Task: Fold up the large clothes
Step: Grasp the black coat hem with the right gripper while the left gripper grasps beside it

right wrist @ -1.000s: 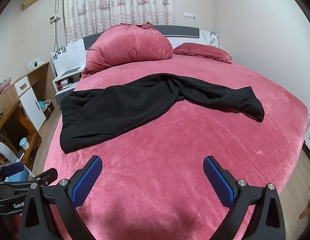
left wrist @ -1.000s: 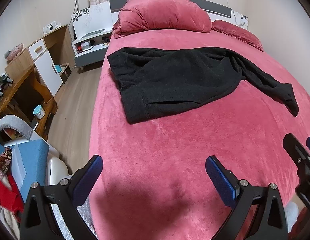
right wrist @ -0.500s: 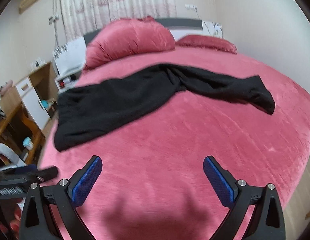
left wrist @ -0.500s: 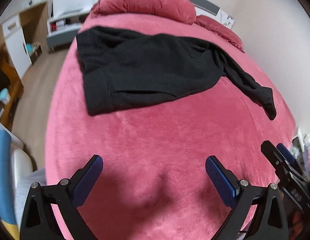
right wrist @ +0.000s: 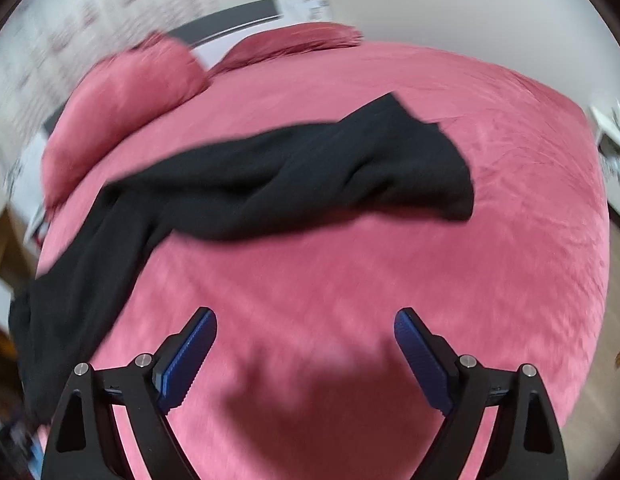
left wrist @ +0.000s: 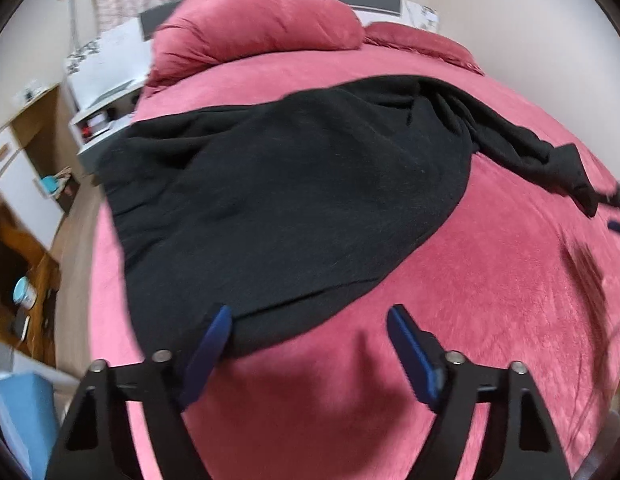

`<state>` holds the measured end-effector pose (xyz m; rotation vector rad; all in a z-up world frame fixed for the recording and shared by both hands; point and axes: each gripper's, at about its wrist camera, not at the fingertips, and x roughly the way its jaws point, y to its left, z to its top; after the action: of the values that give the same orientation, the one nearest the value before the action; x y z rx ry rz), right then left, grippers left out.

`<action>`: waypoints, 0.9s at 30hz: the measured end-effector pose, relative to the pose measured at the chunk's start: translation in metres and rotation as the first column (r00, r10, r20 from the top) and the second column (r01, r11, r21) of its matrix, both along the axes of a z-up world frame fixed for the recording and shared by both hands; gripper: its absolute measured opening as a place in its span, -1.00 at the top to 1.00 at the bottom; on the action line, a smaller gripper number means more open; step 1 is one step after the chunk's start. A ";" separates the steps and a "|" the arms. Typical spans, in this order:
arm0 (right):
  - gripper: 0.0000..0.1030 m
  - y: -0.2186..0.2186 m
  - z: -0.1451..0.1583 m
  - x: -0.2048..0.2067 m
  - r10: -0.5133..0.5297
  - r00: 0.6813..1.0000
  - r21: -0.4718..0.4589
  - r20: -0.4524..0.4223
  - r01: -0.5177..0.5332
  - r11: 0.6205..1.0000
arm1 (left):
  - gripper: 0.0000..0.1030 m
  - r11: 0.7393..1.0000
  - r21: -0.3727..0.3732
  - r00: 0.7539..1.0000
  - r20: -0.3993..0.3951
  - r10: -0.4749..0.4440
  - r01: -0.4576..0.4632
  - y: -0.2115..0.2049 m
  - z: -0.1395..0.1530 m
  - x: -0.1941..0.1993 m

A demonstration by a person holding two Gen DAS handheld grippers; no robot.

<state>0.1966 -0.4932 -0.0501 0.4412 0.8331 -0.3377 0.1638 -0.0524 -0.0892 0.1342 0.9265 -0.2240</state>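
A large black garment (left wrist: 294,196) lies spread on the pink bed (left wrist: 490,320), with a long bunched part trailing to the right. My left gripper (left wrist: 310,332) is open, low over the bed, its left fingertip at the garment's near hem. In the right wrist view the same garment (right wrist: 310,176) stretches across the bed, its end lying at the right. My right gripper (right wrist: 306,332) is open and empty over bare bedcover, short of the garment.
A big pink pillow (left wrist: 258,16) and a flatter one (left wrist: 422,44) lie at the headboard. A white nightstand (left wrist: 106,104) and wooden desk (left wrist: 26,216) stand left of the bed. A wall runs along the bed's right side.
Both grippers have moved forward and down toward the garment. The left one has reached its near hem; the right one has swung toward the trailing right end. Both stay open.
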 end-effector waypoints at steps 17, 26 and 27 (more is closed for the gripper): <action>0.60 -0.078 -0.043 0.103 -0.162 0.987 0.329 0.008 0.150 0.932 | -0.56 0.960 0.210 0.938 0.252 -0.238 0.187 -0.027 -0.041 0.031; 0.90 -0.097 0.003 0.045 -0.199 0.963 0.315 0.179 0.136 0.939 | 0.70 0.968 0.035 0.957 0.145 -0.253 0.250 -0.009 -0.027 0.044; 0.90 -0.101 0.011 0.035 -0.207 0.959 0.305 0.196 0.141 0.942 | 0.72 0.969 0.002 0.960 0.141 -0.243 0.246 -0.005 -0.021 0.044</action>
<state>0.2318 -0.5938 -0.0391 0.8161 0.6223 -0.3245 0.2076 -0.0571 -0.1104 0.2482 0.7667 -0.4455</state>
